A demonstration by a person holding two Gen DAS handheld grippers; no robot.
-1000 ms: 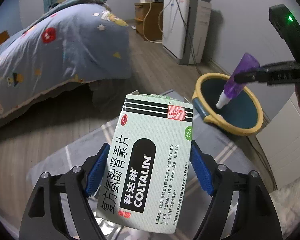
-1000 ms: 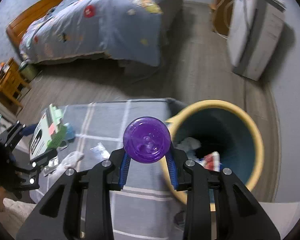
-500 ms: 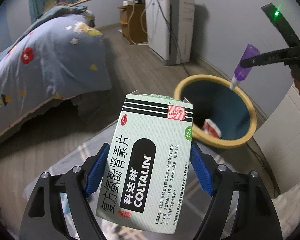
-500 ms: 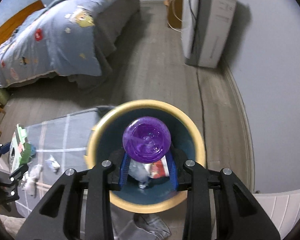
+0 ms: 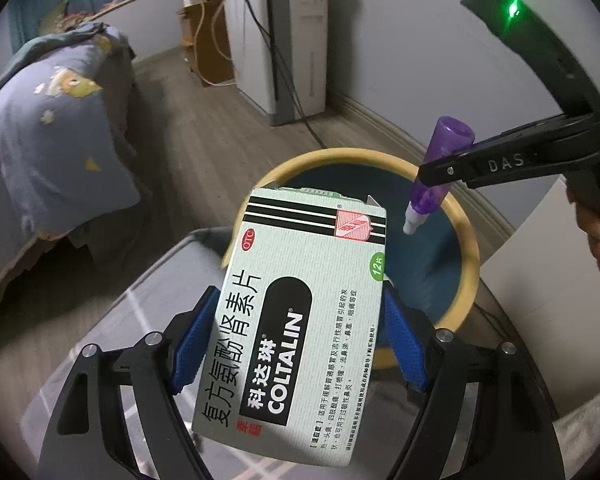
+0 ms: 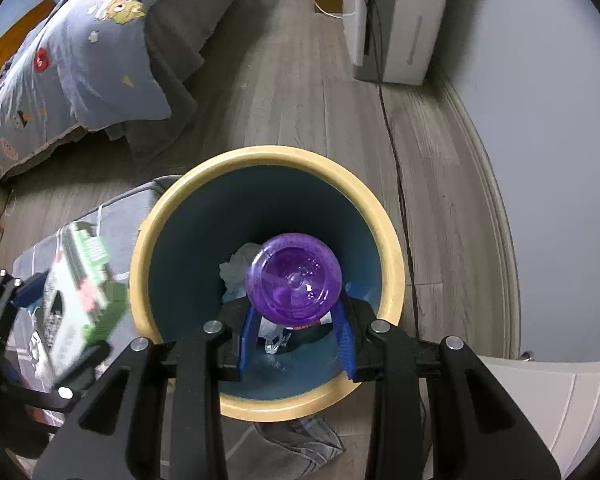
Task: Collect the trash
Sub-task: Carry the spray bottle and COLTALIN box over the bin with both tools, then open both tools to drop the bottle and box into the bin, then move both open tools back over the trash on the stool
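Note:
My left gripper (image 5: 296,340) is shut on a pale green Coltalin medicine box (image 5: 300,320), held up just short of the yellow-rimmed blue trash bin (image 5: 466,240). My right gripper (image 6: 296,336) is shut on a purple bottle (image 6: 294,280), nozzle down, straight above the bin's opening (image 6: 204,184). The bottle (image 5: 440,176) and right gripper (image 5: 432,170) also show in the left wrist view, over the bin's far right side. Crumpled paper and wrappers (image 6: 236,268) lie at the bin's bottom. The box (image 6: 80,280) and left gripper (image 6: 66,300) show blurred at the left of the right wrist view.
The bin stands on a wooden floor beside a grey checked cloth surface (image 5: 132,312) with small scraps (image 6: 40,360). A bed with a blue quilt (image 6: 80,60) is at the left. A white appliance (image 6: 396,20) with a cable stands by the wall. A white cabinet (image 6: 540,400) is at the right.
My right gripper has carried the purple bottle from over the cloth to above the bin's opening. My left gripper has brought the box closer to the bin.

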